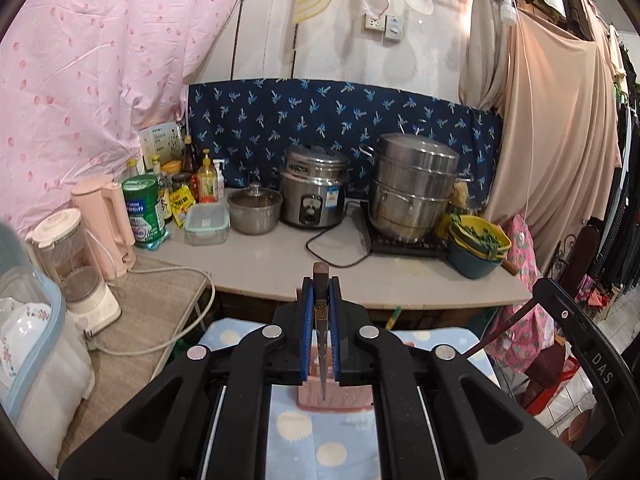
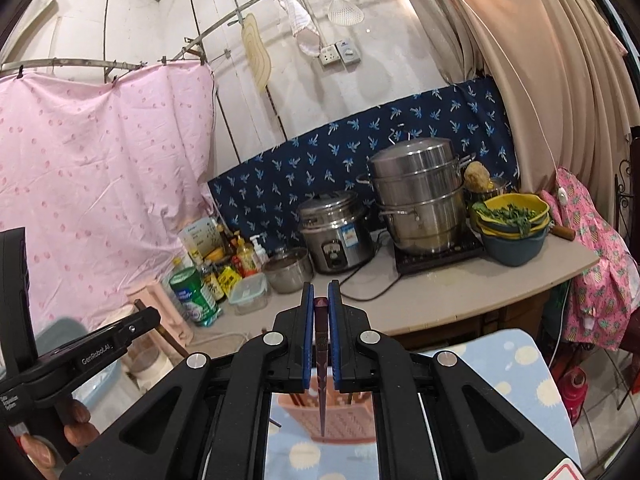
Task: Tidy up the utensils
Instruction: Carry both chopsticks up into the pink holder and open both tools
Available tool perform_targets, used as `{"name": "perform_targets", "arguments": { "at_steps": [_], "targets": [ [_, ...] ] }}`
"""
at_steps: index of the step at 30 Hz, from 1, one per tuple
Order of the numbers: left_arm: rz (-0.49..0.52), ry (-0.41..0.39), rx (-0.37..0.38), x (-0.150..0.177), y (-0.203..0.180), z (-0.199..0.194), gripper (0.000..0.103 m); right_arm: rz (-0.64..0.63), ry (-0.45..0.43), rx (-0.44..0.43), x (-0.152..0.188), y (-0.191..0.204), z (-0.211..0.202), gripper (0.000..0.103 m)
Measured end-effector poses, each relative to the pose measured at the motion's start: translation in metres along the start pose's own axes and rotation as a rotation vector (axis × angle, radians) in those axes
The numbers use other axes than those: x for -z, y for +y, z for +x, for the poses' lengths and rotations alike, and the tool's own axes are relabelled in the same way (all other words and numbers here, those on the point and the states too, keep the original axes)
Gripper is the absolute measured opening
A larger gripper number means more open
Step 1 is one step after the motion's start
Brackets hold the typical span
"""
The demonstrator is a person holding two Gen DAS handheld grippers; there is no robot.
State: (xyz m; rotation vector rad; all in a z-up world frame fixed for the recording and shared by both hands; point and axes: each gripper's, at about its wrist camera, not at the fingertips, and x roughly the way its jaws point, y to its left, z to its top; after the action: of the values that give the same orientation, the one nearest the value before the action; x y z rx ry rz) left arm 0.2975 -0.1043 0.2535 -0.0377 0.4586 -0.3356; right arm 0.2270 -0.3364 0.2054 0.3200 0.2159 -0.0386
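A cramped kitchen corner: a pale grey countertop (image 1: 280, 260) runs along a whitewashed wall hung with a navy leaf-print cloth (image 1: 340, 108), a pink dotted sheet (image 1: 92, 60) on one side and a beige curtain (image 1: 560, 120) on the other.

Nearest the lens, the left gripper (image 1: 321, 284) is clamped narrow on a dark, tapered chopstick with an embossed band (image 1: 321, 312), blue pads pressing its sides; its tip points down over a pink slotted plastic utensil holder (image 1: 344, 398). That holder stands on a light blue cloth with cream dots (image 1: 304, 436).

The right gripper (image 2: 321, 292) likewise pinches a second dark carved chopstick (image 2: 322, 360), its tip hanging over the same pink holder (image 2: 352, 416).

Further out on the counter sit a steel rice cooker (image 1: 314, 192), a tall stacked steel steamer (image 1: 416, 184) on a black induction plate, a small lidded steel pot (image 1: 255, 208), and yellow bowls holding green leaves (image 1: 480, 236) nested in a blue basin.
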Motion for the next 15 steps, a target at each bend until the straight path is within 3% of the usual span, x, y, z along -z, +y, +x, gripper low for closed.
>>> {"name": "perform_targets", "arguments": {
  "at_steps": [7,15],
  "targets": [
    [0.003,-0.030,-0.001,-0.017,-0.003,0.031,0.007,-0.003,-0.015,0.012,-0.014,-0.001,0.037,0.007],
    [0.011,0.025,-0.003,-0.006,-0.004,0.073,0.007,-0.019,0.046,0.039,0.002,-0.007,0.079,0.007]
  ]
}}
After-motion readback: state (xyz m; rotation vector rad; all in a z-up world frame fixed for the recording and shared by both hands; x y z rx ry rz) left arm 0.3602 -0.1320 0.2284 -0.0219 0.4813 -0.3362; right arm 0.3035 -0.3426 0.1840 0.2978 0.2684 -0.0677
